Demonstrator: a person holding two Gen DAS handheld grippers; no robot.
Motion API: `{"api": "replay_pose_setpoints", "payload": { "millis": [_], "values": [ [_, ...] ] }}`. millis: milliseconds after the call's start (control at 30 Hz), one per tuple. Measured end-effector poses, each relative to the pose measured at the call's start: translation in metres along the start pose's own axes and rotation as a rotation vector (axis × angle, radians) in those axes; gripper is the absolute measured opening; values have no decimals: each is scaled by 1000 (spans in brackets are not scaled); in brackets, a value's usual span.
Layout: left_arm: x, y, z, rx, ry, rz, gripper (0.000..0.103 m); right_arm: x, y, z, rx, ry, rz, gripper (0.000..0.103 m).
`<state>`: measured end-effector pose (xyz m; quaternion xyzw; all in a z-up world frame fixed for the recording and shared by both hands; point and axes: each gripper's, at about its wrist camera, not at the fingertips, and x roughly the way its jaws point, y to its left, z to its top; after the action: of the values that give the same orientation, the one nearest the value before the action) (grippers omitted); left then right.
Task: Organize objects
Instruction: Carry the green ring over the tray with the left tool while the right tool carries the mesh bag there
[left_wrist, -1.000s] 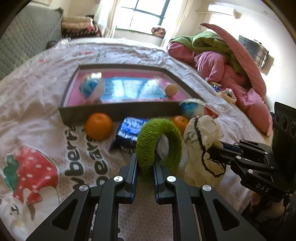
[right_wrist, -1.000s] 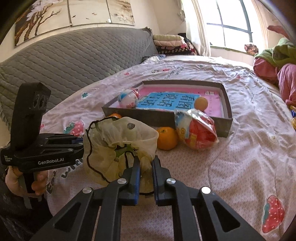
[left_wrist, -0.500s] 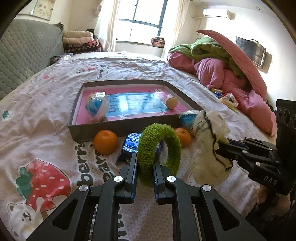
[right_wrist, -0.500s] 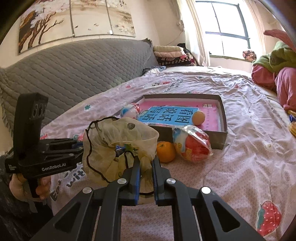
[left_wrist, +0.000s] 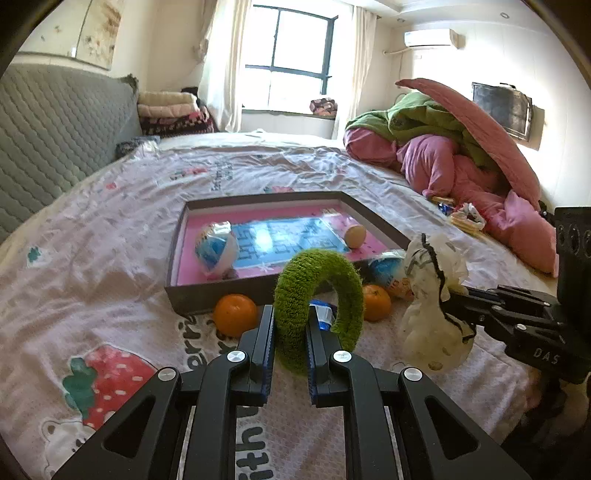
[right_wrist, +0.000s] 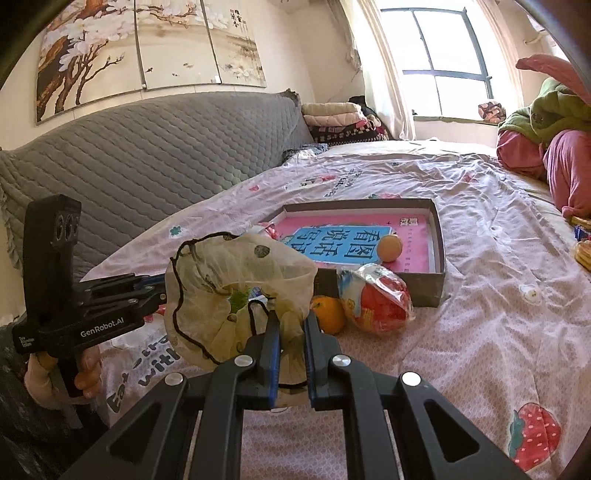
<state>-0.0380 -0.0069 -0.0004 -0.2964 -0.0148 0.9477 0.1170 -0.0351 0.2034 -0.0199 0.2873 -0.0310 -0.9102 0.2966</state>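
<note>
My left gripper is shut on a fuzzy green ring and holds it above the bedspread. My right gripper is shut on a cream drawstring pouch with a black cord, its mouth open toward the left gripper. The pouch also shows in the left wrist view, just right of the ring. A grey box with a pink and blue floor lies beyond, holding a wrapped ball and a small tan ball.
Two oranges, a blue packet and a bagged red item lie in front of the box. A pile of pink and green bedding is at the right. A grey quilted headboard is at the left.
Both grippers have lifted and drawn back from the box, so the bed items look smaller and lower. The ring and the pouch stay held side by side.
</note>
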Motion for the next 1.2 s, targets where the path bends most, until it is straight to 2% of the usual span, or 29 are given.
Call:
{"api": "replay_pose_setpoints", "payload": {
  "millis": [400, 767, 1200],
  "values": [
    [-1, -1, 9, -15, -10, 11, 14, -2, -4, 11, 1, -54, -25, 12],
    [5, -1, 22, -9, -29, 55, 14, -2, -3, 23, -18, -92, -65, 12],
    [12, 0, 49, 15, -86, 71, 14, -3, -7, 52, -69, -153, -93, 12]
  ]
}}
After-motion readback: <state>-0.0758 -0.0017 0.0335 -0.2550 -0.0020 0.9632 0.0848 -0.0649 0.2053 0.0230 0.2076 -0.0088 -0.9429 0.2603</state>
